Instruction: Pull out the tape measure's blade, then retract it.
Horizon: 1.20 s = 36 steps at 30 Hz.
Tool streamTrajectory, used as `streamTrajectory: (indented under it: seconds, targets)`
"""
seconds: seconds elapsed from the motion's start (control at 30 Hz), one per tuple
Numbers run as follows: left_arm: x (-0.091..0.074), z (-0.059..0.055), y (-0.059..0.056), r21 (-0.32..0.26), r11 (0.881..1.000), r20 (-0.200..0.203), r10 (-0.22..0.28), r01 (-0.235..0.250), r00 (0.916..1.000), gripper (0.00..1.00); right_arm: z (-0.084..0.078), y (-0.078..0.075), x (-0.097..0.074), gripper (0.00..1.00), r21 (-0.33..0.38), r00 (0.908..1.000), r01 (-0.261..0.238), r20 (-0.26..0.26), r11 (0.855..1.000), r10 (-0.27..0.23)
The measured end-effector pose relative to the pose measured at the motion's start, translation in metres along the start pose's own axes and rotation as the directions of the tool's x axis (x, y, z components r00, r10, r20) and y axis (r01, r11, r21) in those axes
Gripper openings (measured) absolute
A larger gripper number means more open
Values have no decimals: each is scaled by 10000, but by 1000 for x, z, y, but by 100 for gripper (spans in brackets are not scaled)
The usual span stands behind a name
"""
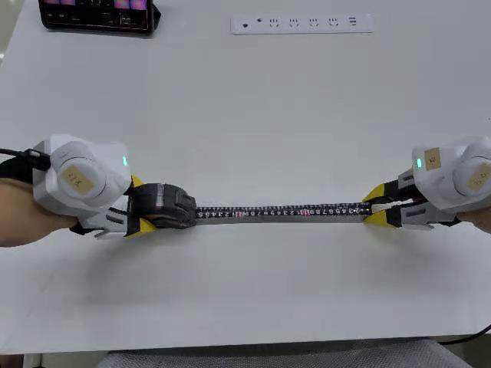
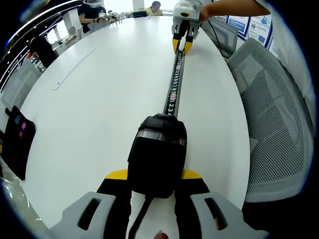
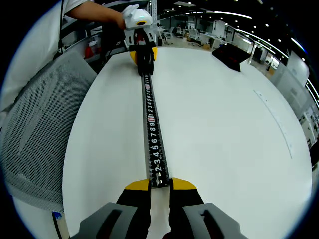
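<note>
1. The left gripper (image 2: 154,175), white-bodied with black jaws and yellow tips, is clamped on the black, rounded plastic tape measure case (image 2: 158,149), one jaw on each side of it.
2. In the head view the same gripper (image 1: 144,207) is at the left of the workbench, and the case (image 1: 165,205) juts from its jaws toward the centre.
3. The right gripper (image 3: 159,185) has its jaws drawn narrow, pinching the free end of the black steel blade with white numerals (image 3: 153,139) between the yellow tips.
4. In the head view this gripper (image 1: 376,205) is at the right, well apart from the case.
5. The blade (image 1: 280,210) is pulled out and runs straight and flat from the case to the right gripper, low over the table – whether it touches the surface, I cannot tell.
6. Beneath both grippers lies the white smooth table (image 1: 253,100).
7. At the far edge a white power strip (image 1: 301,24) lies flat, and left of it is a black device with pink lit keys (image 1: 100,14).
8. A grey mesh chair (image 2: 279,114) stands beside the table – it is visible from the right gripper view (image 3: 40,129) too.
</note>
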<state>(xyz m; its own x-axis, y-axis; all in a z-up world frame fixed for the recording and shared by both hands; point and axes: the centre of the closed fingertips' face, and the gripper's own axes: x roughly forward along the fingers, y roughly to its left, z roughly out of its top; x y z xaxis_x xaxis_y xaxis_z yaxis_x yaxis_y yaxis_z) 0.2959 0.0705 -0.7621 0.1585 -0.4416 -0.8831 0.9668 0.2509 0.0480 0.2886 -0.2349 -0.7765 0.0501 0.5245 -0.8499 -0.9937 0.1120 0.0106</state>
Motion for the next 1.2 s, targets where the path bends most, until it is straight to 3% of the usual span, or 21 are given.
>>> streamTrajectory:
  seconds: [0.37, 1.0, 1.2]
  targets:
    - [0, 1, 0, 94, 9999, 74, 121, -122, 9999, 29, 0, 1, 0, 11, -211, 9986, -98, -527, 9997, 86]
    - [-1, 1, 0, -42, 9999, 2, 156, -156, 9999, 30, 1, 4, 0, 15, 221, 9978, -137, -653, 9997, 151]
    - [-1, -1, -1, -188, 9997, -17, 148, -148, 9999, 35, 2, 4, 1, 18, 319, 9978, -132, -640, 9994, 153]
